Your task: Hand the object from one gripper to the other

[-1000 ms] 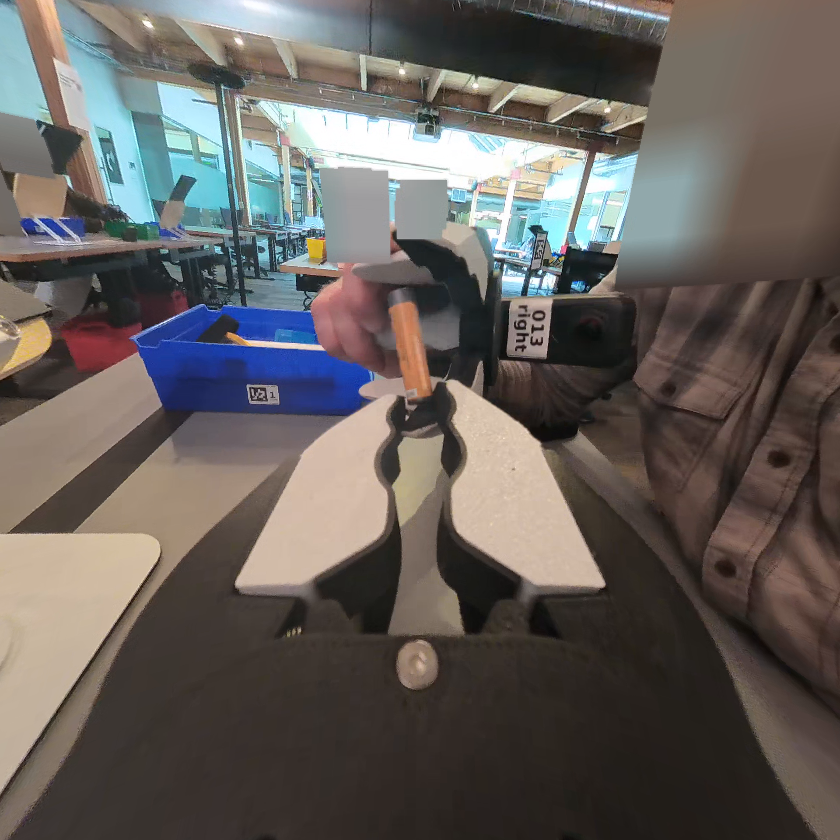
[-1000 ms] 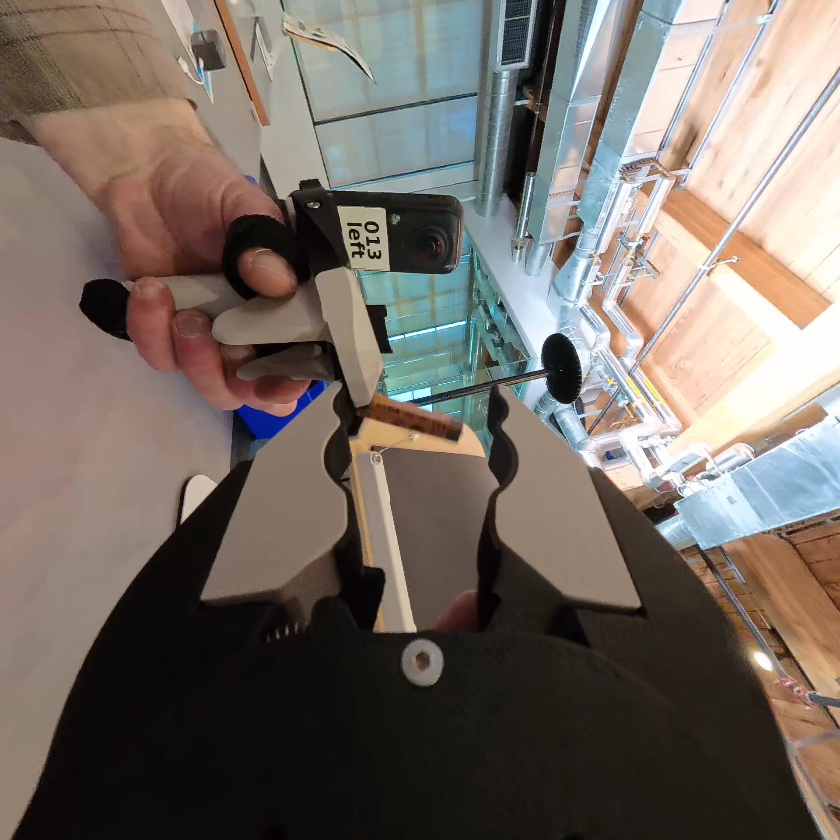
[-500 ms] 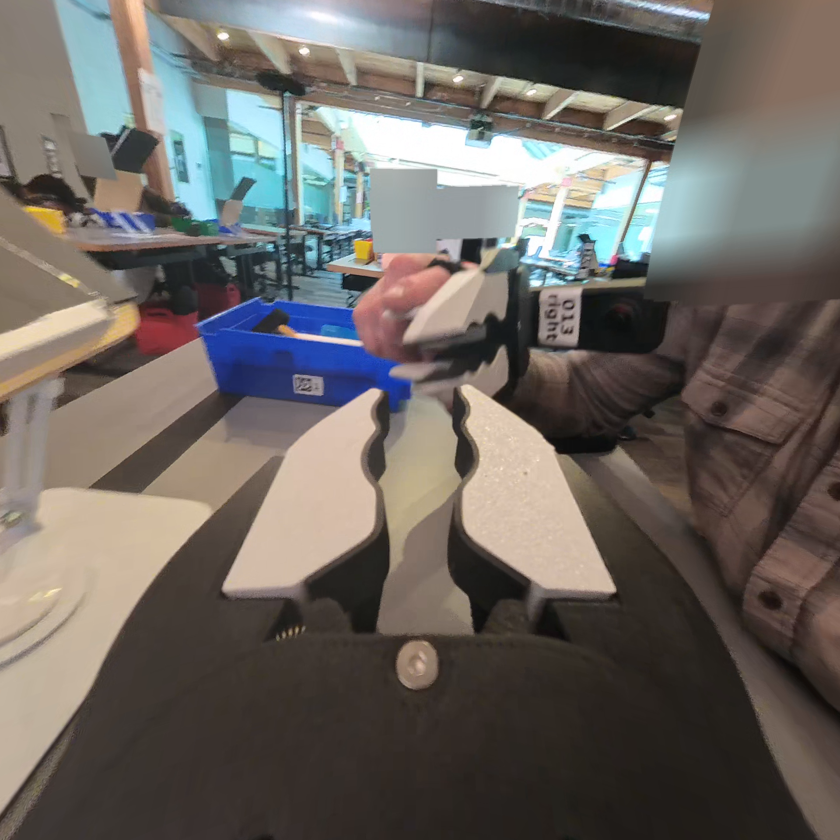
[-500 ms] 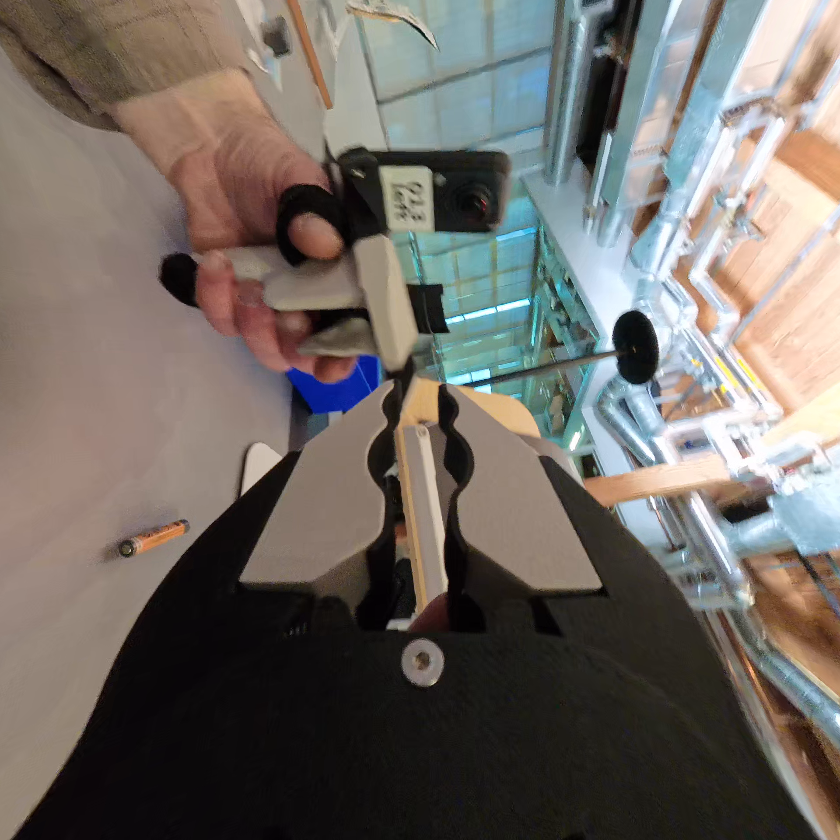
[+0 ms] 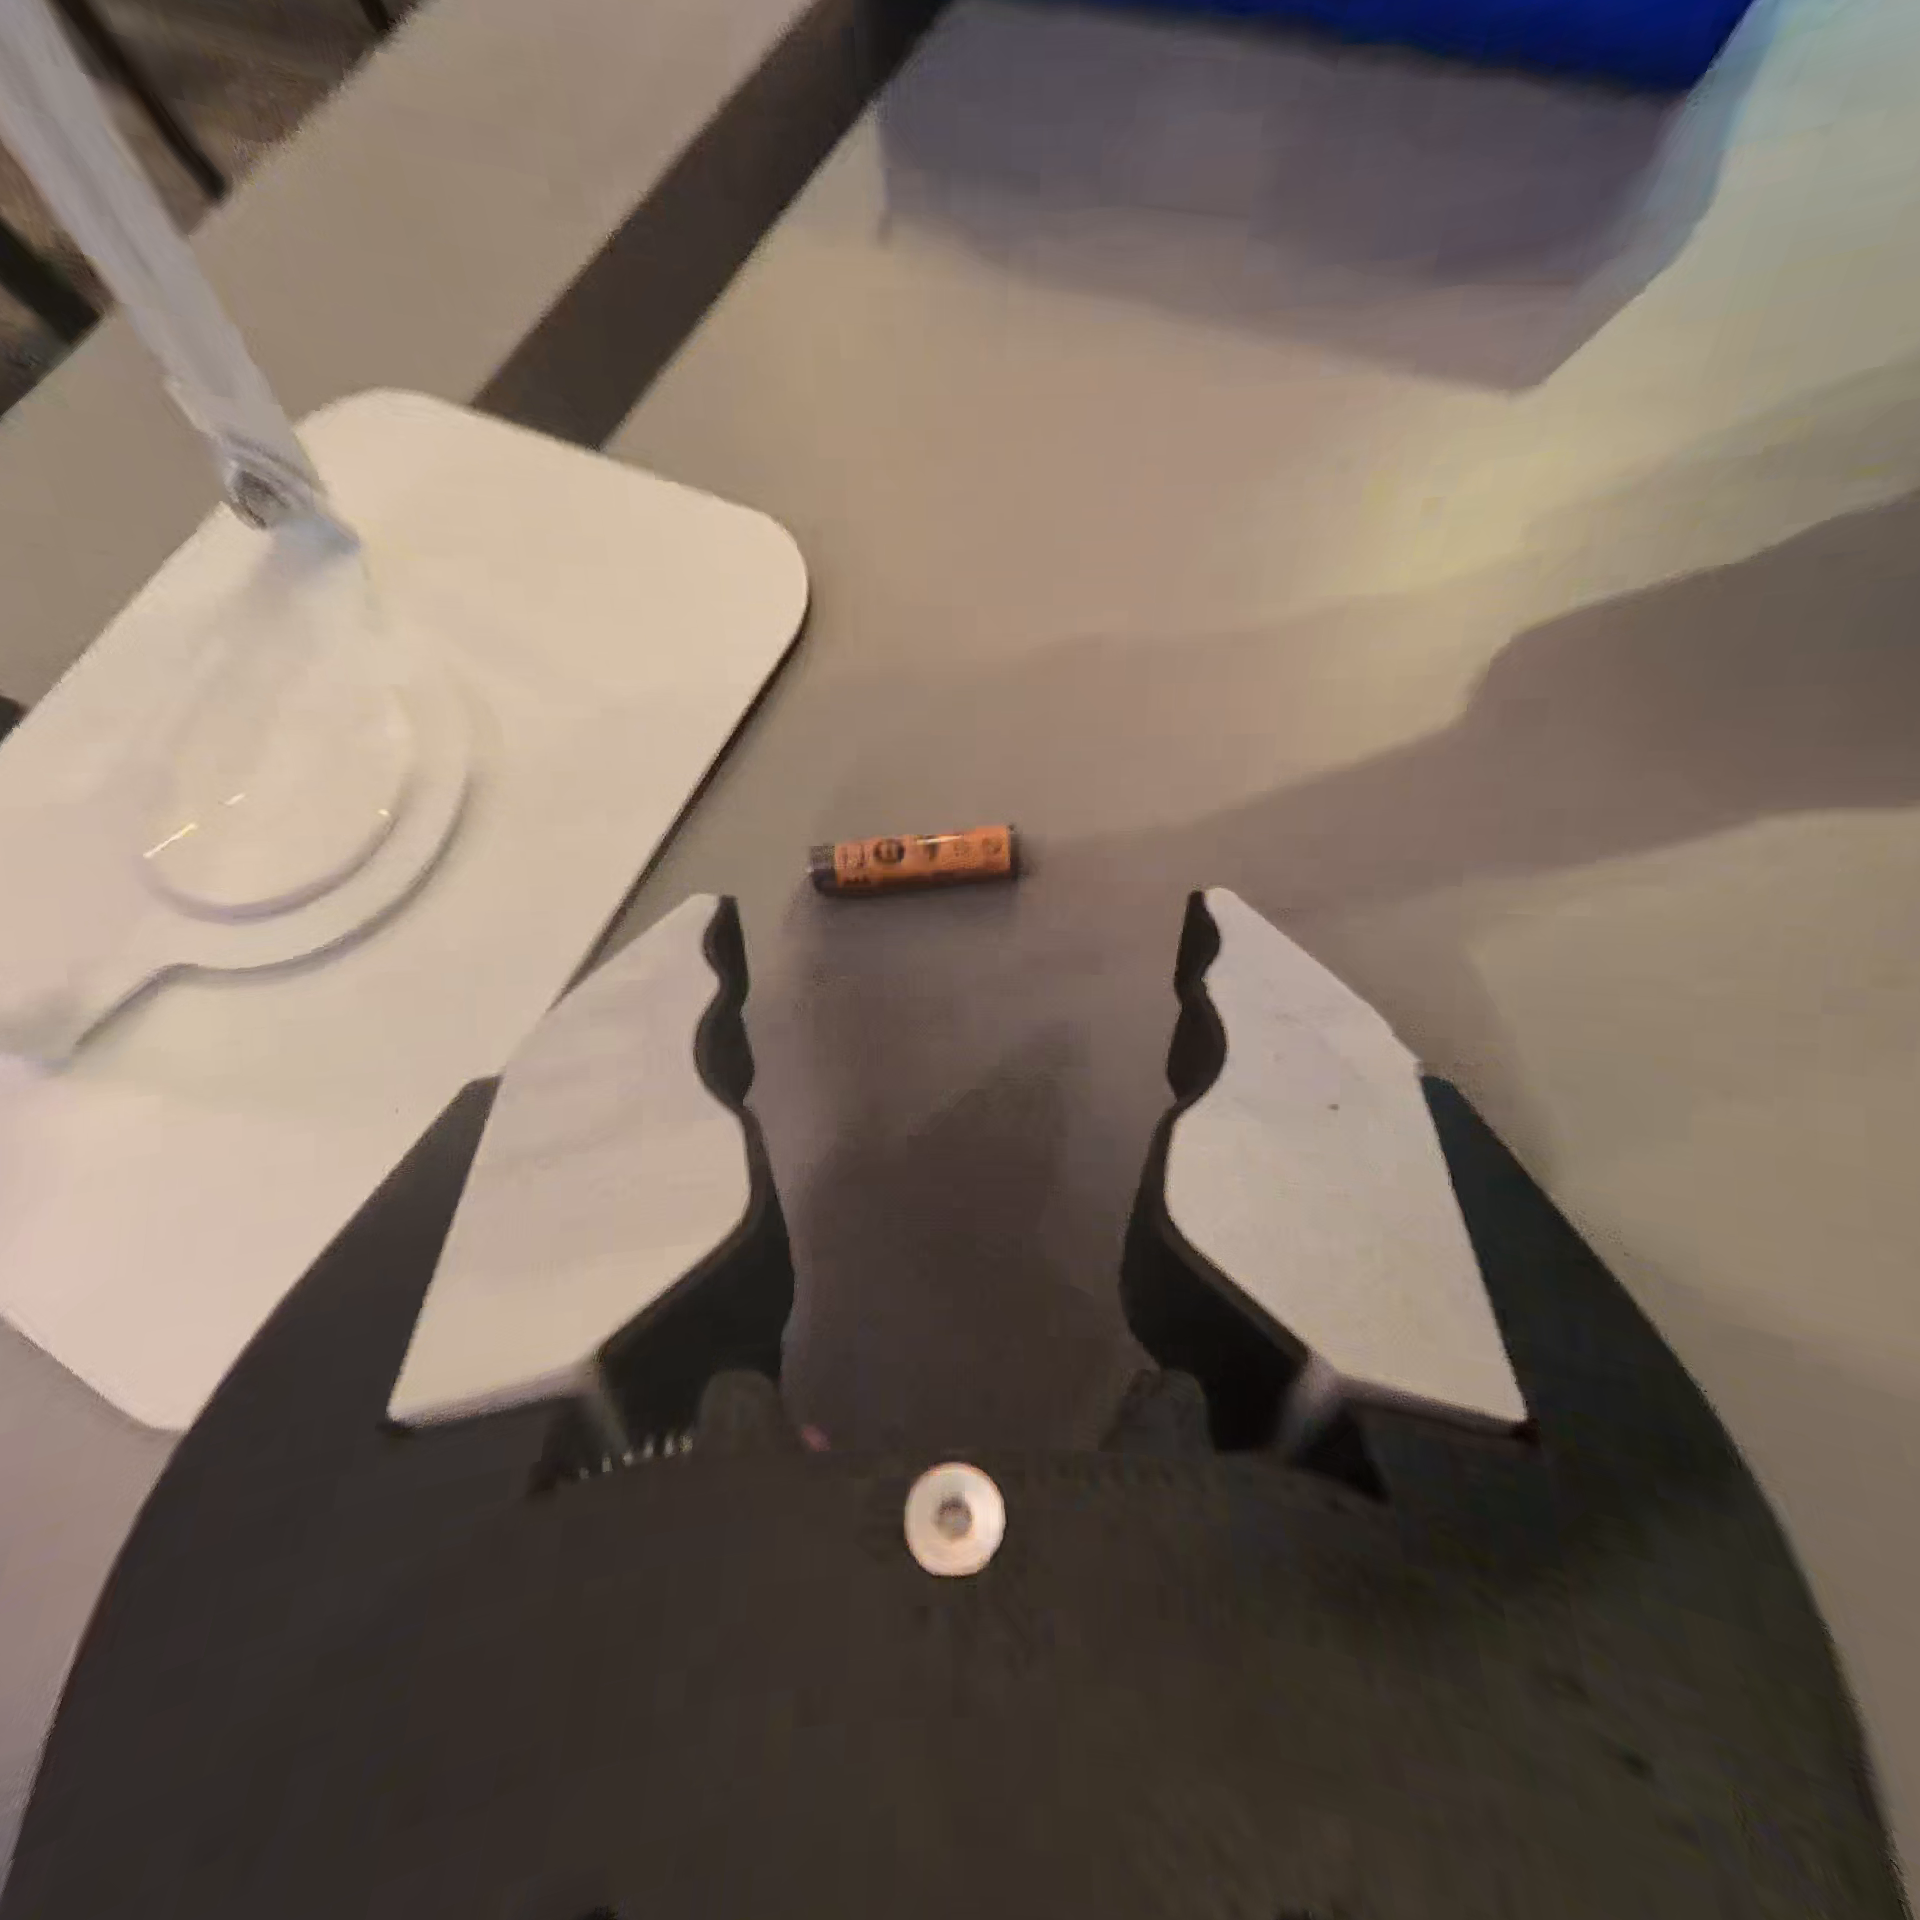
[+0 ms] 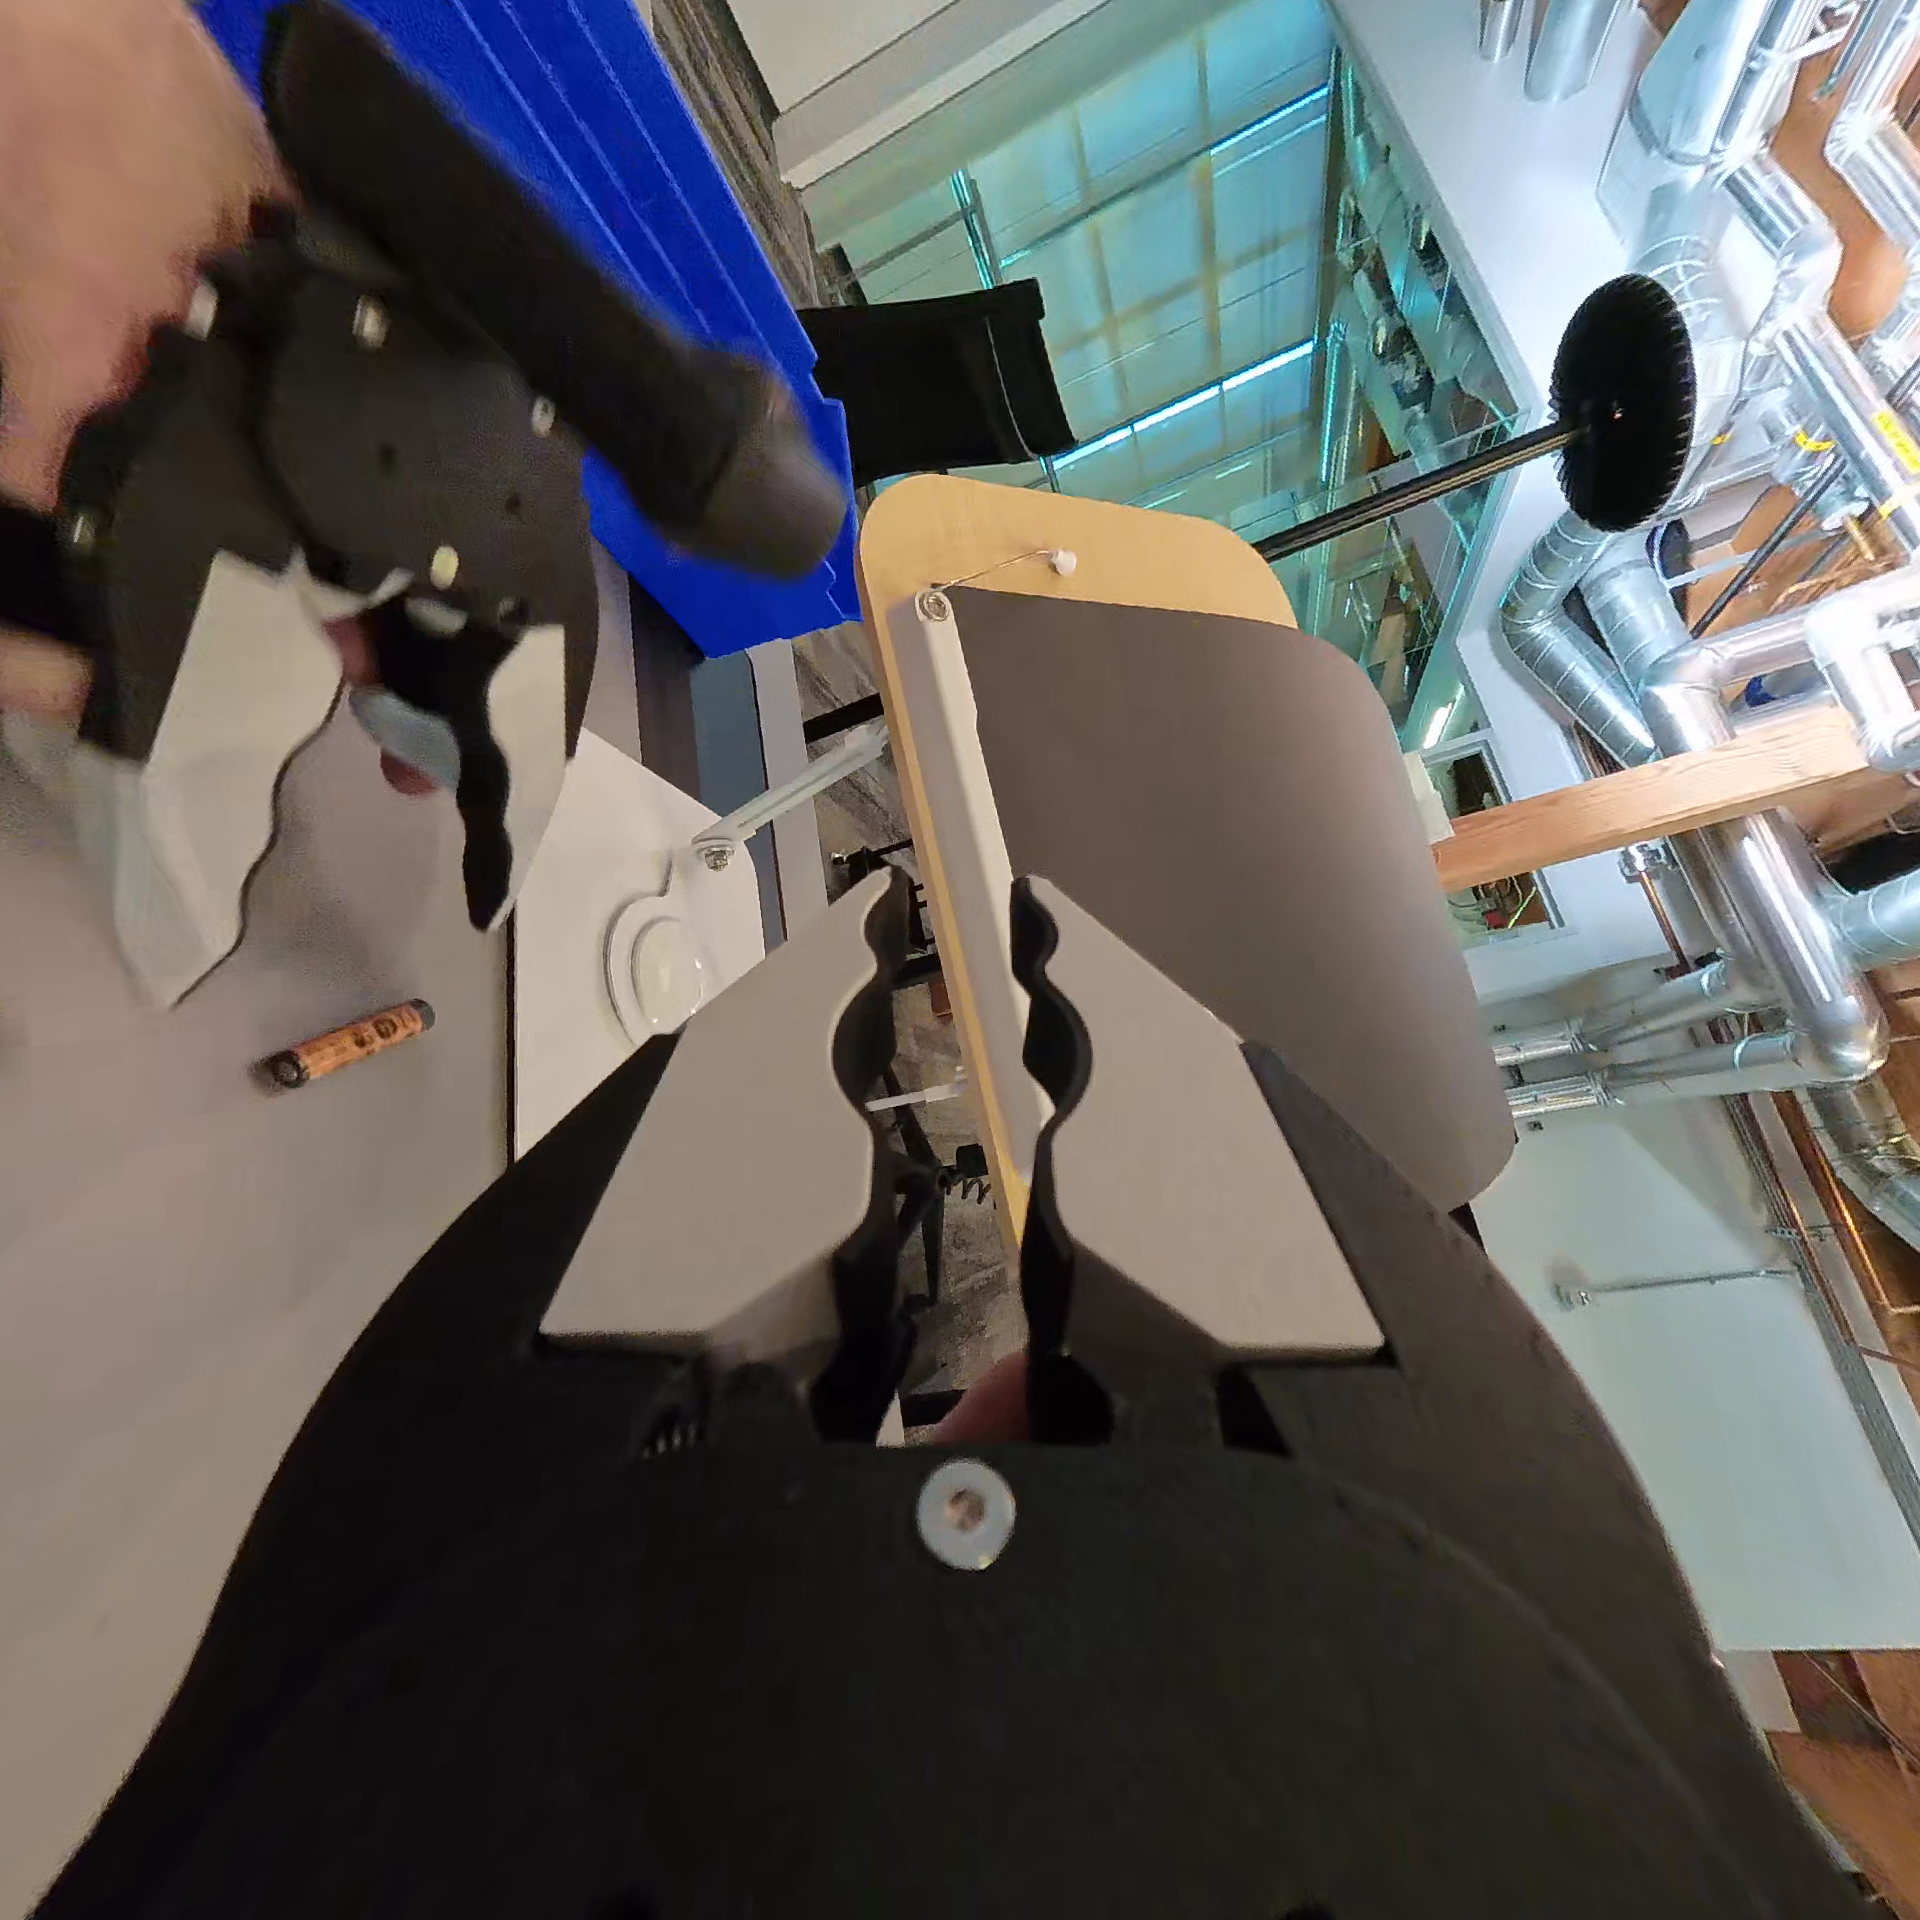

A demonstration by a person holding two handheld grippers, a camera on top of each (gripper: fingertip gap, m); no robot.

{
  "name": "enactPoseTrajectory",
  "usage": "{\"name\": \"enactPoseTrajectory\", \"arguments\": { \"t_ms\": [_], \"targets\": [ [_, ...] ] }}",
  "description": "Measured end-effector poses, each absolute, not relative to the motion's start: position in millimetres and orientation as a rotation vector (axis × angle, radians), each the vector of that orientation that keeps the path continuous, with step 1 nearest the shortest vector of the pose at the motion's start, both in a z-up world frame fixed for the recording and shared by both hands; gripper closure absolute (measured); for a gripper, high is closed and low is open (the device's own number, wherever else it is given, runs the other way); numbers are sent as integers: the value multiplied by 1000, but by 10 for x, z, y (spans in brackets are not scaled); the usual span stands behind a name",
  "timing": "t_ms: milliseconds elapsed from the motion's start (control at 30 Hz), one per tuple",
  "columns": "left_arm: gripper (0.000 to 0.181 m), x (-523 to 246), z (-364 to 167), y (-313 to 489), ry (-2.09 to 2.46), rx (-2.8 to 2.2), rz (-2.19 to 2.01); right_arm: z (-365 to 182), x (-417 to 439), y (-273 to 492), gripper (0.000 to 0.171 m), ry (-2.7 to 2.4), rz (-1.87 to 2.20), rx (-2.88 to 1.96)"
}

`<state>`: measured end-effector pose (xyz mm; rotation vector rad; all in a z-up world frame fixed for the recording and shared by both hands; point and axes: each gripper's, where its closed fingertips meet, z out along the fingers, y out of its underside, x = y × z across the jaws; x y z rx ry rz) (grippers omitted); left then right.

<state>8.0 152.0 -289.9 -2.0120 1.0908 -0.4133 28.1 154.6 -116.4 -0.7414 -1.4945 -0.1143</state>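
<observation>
**Battery on the table, both grippers empty**

The left gripper [image 5: 961,914] now points down at the grey table [image 5: 1143,582] with its two pale, wavy-edged fingers spread wide and nothing between them. One second ago it pinched the small orange battery [image 5: 914,858] upright; half a second ago its fingers stood close together and empty. The battery lies on its side on the table, just beyond the fingertips, a smooth little cylinder with a dark end. The right gripper [image 6: 951,894] is raised sideways, its fingers drawn to a narrow gap and holding nothing. Left of the battery sits a flat white lamp base [image 5: 582,623] with rounded corners. A blue plastic bin [image 6: 665,343] stands farther back; its contents are out of sight.
</observation>
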Motion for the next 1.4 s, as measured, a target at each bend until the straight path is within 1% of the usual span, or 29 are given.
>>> {"name": "enactPoseTrajectory", "arguments": {
  "t_ms": [67, 133, 200, 300, 533, 633, 767, 933, 1033, 1133, 1300, 1400],
  "targets": [
    [101, 112, -3037, 1663, 1096, -2064, -285, -1156, 284, 1548, 155, -1493, -117, -742],
    [104, 169, -3017, 1795, 1044, -2066, -244, -1147, 292, 1552, 155, -1492, -120, -741],
    [114, 223, -3085, 1839, 1051, -2123, -243, -1131, 306, 1562, 155, -1487, -122, -744],
    [136, 320, -3101, 1859, 1056, -2144, -280, -1084, 330, 1563, 155, -1477, -124, -744],
    [137, 311, -3037, 1858, 1095, -2095, -240, -996, 408, 1558, 154, -1472, -72, -776],
    [137, 266, -2727, 1698, 1073, -2017, -420, -1050, 401, 1448, 144, -1536, 36, -790],
    [137, 104, -2153, 1383, 1178, -1772, -487, -1249, 346, 1286, 144, -1657, 212, -895],
    [137, -46, -1634, 1130, 1323, -1403, -90, -1355, 129, 1181, 145, -1605, 542, -1105],
    [137, -28, -1448, 1139, 1315, -1249, 142, -1389, -5, 1125, 145, -1514, 824, -1264],
    [137, 46, -1382, 1122, 1309, -1110, 323, -1379, -81, 1052, 146, -1425, 1102, -1371],
    [137, 113, -1392, 1123, 1294, -1034, 433, -1477, -138, 1023, 161, -1417, 1168, -1438],
    [137, 101, -1293, 1129, 1237, -1001, 444, -1371, -144, 1029, 163, -1363, 1212, -1415]
  ]
}}
